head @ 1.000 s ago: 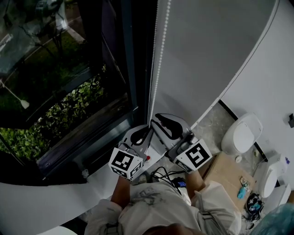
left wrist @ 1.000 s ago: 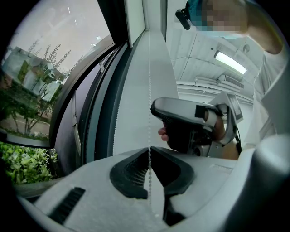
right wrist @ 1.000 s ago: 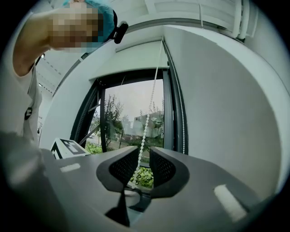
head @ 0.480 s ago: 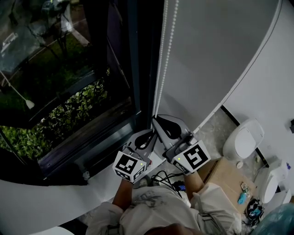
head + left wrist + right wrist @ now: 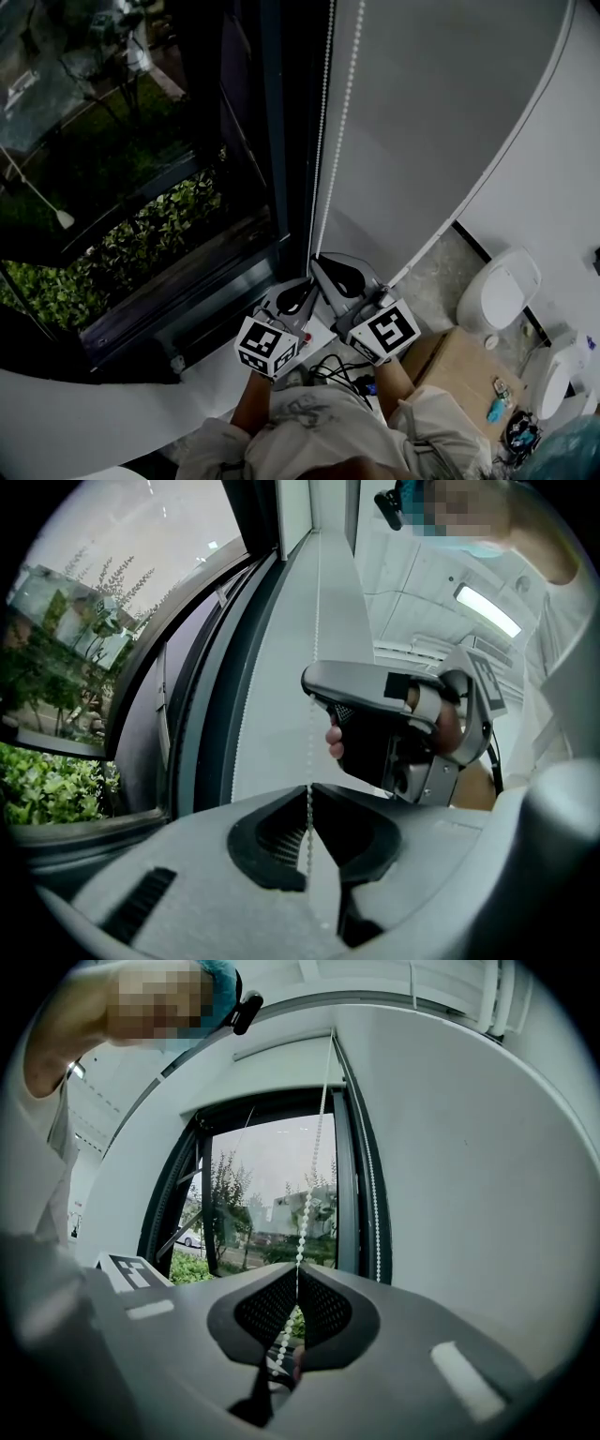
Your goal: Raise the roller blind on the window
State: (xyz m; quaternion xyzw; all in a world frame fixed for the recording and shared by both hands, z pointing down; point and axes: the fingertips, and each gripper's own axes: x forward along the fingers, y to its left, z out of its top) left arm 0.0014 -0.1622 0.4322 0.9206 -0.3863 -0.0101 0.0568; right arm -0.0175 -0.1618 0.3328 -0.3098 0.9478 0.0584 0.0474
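One bead chain (image 5: 305, 1208), top cropped, clamped by left gripper (image 5: 308, 794), right gripper (image 5: 297, 1274)

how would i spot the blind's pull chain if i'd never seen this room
Find the dark window frame where it meets the white wall. Down that edge hangs the bead chain, two thin white strands of tiny balls, the only beaded line there.

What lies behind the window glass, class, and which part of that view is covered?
Behind the window glass show a green hedge, trees and a building. In the right gripper view, the right hand-held gripper covers the lower outlook.
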